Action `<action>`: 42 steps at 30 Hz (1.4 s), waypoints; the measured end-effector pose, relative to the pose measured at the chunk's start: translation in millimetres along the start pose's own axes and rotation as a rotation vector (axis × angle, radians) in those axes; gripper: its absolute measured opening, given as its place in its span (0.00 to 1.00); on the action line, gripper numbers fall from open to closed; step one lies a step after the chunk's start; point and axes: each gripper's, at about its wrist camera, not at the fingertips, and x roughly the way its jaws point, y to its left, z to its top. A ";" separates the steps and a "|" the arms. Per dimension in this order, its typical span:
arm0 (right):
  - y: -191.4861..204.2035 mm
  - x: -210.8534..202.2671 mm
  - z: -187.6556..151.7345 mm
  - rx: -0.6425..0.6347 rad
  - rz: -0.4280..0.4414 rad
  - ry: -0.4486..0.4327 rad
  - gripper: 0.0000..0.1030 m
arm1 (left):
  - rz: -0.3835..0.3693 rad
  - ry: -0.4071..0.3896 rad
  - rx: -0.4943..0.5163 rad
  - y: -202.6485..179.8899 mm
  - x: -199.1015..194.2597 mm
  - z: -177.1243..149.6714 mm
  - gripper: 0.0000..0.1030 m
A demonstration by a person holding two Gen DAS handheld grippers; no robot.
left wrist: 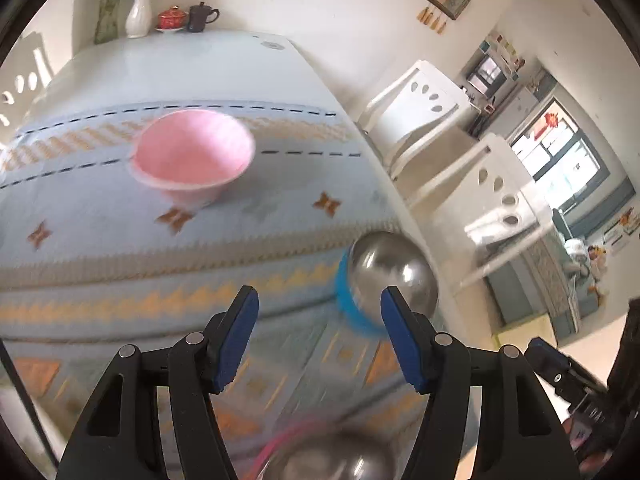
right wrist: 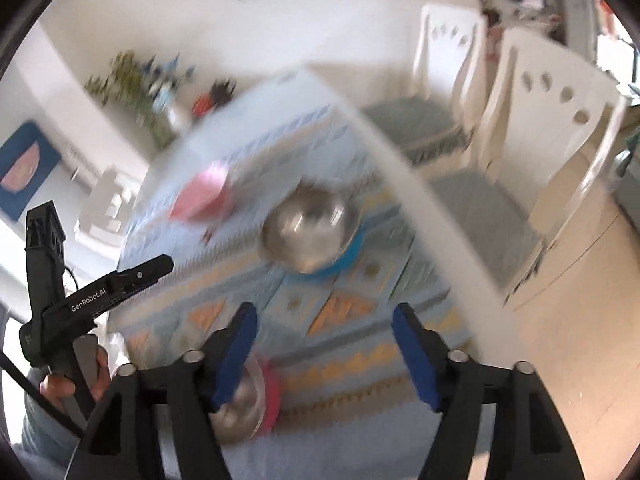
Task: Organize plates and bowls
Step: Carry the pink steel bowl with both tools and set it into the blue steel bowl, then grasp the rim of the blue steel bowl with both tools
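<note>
room: dining room, white walls, framed pictures, two white chairs point(left wrist: 436, 120) beside the desk
desk point(left wrist: 240, 64): white top, patterned blue-and-orange cloth point(left wrist: 160, 280) over the near half
far end: vase point(left wrist: 138, 16), red lidded bowl, dark mug
pink bowl point(left wrist: 194, 154): upright on the cloth, mid-desk, well apart from both grippers
blue-rimmed steel bowl point(left wrist: 386, 276): on the cloth near the desk's right edge
pink-rimmed steel bowl point(left wrist: 332, 460): at the near edge, low in both views
left gripper point(left wrist: 320, 304): jaws apart, nothing between the pads
right gripper point(right wrist: 326, 320): jaws apart, empty
key relation: blue-rimmed bowl lies straight ahead of the right gripper; ahead and right of the left gripper
nearer hand: right, by my read
blur: heavy in the right wrist view, bowl contacts unclear
</note>
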 end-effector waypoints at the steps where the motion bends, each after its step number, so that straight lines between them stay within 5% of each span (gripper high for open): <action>1: -3.7 3.6 8.6 0.000 -0.033 -0.022 0.67 | 0.001 0.034 -0.015 -3.6 18.3 6.1 0.60; 4: -17.4 34.5 28.5 0.025 -0.058 -0.019 0.59 | -0.028 0.203 -0.090 -6.4 69.7 6.0 0.51; 6: -27.2 58.9 34.5 0.073 -0.048 0.024 0.49 | -0.012 0.232 -0.094 -8.9 83.2 3.1 0.45; 14: -56.3 115.9 35.7 0.177 0.126 0.168 0.49 | 0.062 0.272 -0.015 -31.9 110.2 0.7 0.43; 18: -55.4 137.1 44.8 0.157 0.197 0.214 0.49 | 0.035 0.374 -0.109 -22.8 132.2 -2.2 0.43; 23: -45.3 156.6 44.9 0.102 0.205 0.245 0.38 | 0.065 0.370 -0.098 -24.2 133.0 -6.7 0.17; 27: -43.0 160.4 44.4 0.093 0.206 0.253 0.26 | 0.103 0.341 -0.016 -35.3 119.1 -10.5 0.17; 42: -15.5 89.2 36.2 0.052 0.222 0.147 0.24 | 0.033 0.270 0.005 -43.2 34.5 -26.1 0.17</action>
